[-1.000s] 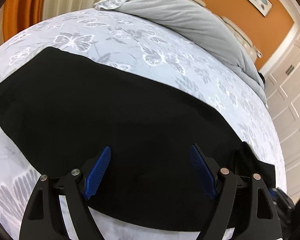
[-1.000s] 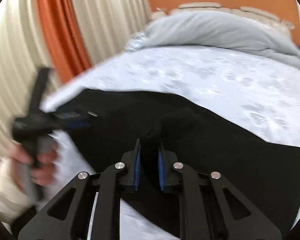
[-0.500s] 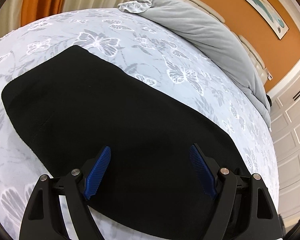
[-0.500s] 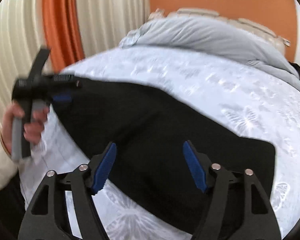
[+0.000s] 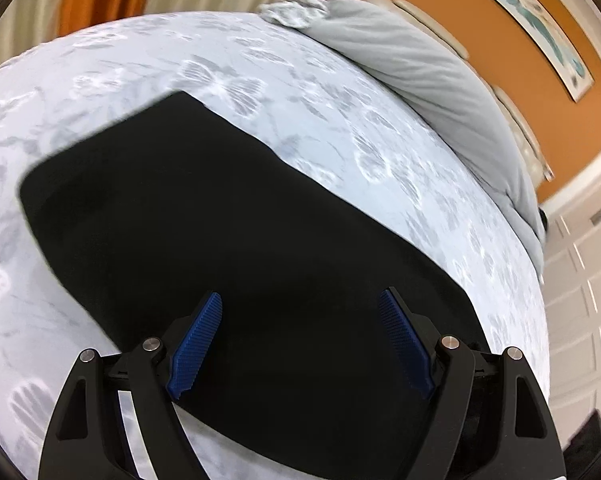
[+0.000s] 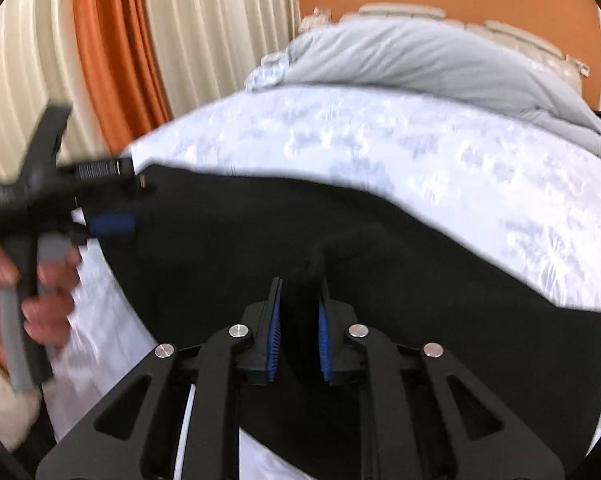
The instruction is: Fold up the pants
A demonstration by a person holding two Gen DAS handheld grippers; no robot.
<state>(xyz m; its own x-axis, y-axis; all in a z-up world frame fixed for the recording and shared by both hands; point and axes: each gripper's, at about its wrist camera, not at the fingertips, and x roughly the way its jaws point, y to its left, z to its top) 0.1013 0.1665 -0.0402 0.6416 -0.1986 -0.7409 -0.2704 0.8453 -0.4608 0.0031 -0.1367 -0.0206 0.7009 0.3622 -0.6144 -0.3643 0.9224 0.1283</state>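
Observation:
Black pants (image 5: pixel 220 220) lie spread flat on the butterfly-print bed sheet (image 5: pixel 160 52). My left gripper (image 5: pixel 300 296) hovers open over their near part, with nothing between its blue pads. In the right wrist view the pants (image 6: pixel 440 280) stretch across the bed, and my right gripper (image 6: pixel 300 284) is closing its jaws on a raised fold of the black cloth, the pads pressing it from both sides. The left gripper (image 6: pixel 136 196) also shows there at the pants' left end, held by a hand (image 6: pixel 40 280) and blurred.
A grey duvet (image 5: pixel 440 92) is bunched along the headboard side of the bed. Cream and orange curtains (image 6: pixel 140 40) hang behind the bed's left edge. White panelled doors (image 5: pixel 580 280) stand to the right, below an orange wall with a framed picture (image 5: pixel 540 32).
The right gripper let go of the cloth, stood wide open half a second ago, and has closed on a fold again. The left gripper drifted sideways over the pants, still open.

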